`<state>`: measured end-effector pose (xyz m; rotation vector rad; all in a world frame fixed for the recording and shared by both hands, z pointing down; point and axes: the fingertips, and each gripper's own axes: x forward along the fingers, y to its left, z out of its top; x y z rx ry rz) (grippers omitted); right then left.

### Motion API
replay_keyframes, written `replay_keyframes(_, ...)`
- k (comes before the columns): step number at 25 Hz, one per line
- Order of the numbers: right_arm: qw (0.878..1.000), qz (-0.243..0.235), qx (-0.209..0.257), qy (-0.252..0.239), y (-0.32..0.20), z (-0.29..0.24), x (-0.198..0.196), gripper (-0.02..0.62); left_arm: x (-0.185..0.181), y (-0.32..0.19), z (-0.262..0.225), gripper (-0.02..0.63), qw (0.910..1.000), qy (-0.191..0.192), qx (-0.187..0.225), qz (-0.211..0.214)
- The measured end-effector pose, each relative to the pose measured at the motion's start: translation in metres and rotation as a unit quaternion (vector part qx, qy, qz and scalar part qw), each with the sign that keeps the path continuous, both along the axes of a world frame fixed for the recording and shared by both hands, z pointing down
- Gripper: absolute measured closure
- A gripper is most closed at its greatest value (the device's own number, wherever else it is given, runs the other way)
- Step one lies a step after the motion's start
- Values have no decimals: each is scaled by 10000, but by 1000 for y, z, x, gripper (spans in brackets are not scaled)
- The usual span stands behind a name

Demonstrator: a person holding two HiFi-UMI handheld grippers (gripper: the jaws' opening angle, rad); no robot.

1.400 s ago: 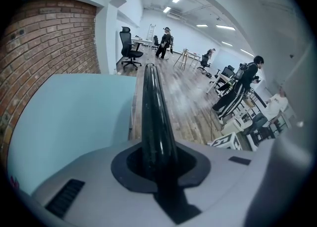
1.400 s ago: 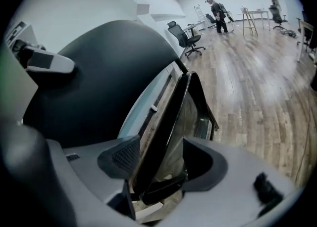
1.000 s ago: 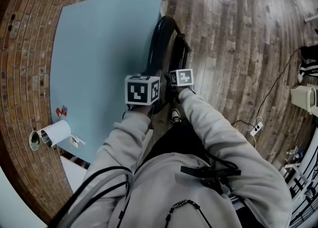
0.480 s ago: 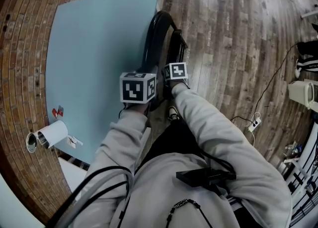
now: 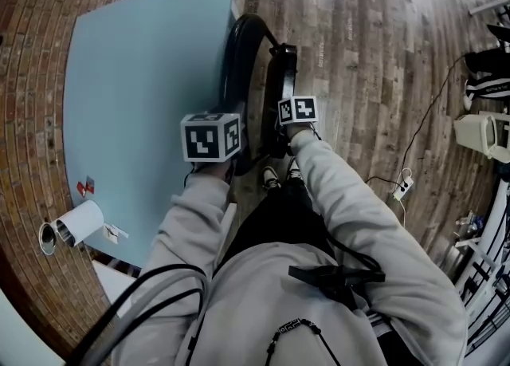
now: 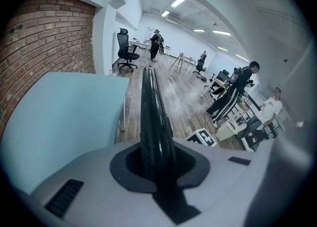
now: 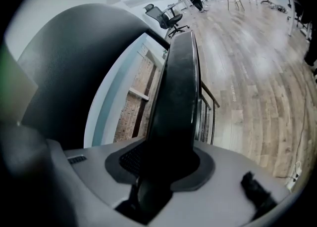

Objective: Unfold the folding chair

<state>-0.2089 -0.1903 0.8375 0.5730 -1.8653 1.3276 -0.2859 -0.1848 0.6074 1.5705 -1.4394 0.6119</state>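
A black folding chair [image 5: 239,45] stands on edge beside a light blue table [image 5: 135,93]. My left gripper [image 5: 227,161], under its marker cube, is shut on the chair's glossy black back tube [image 6: 151,117], which runs up between its jaws. My right gripper [image 5: 288,135] has the chair's flat black seat panel [image 7: 176,97] between its jaws, which are closing on it; the panel fills the gap. In the head view the seat [image 5: 279,93] stands a little apart from the back loop. The fingertips of both grippers are hidden under the cubes there.
The blue table has a roll of white paper [image 5: 76,225] and small items near its front corner. A brick floor strip lies to the left. Wooden floor [image 5: 374,45] lies right, with a cable and power strip [image 5: 401,189]. People stand far back in the room [image 6: 233,92].
My right gripper has shifted right onto the seat and drawn it away from the back loop, widening the gap. The left gripper keeps its hold on the back tube.
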Motion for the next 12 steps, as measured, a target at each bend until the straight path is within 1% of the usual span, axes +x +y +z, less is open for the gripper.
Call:
replay_keyframes(3, 9999, 54, -114, -108, -3, 4, 24, 457, 6, -2, -1, 554, 10000, 26, 37, 5)
replay_keyframes(7, 9993, 255, -197, -172, -14, 12, 64, 456, 18, -8, 5, 553, 9999, 96, 65, 91)
replay_keyframes(12, 9975, 312, -219, -601, -14, 18, 99, 453, 39, -12, 8, 552, 9995, 149, 55, 257)
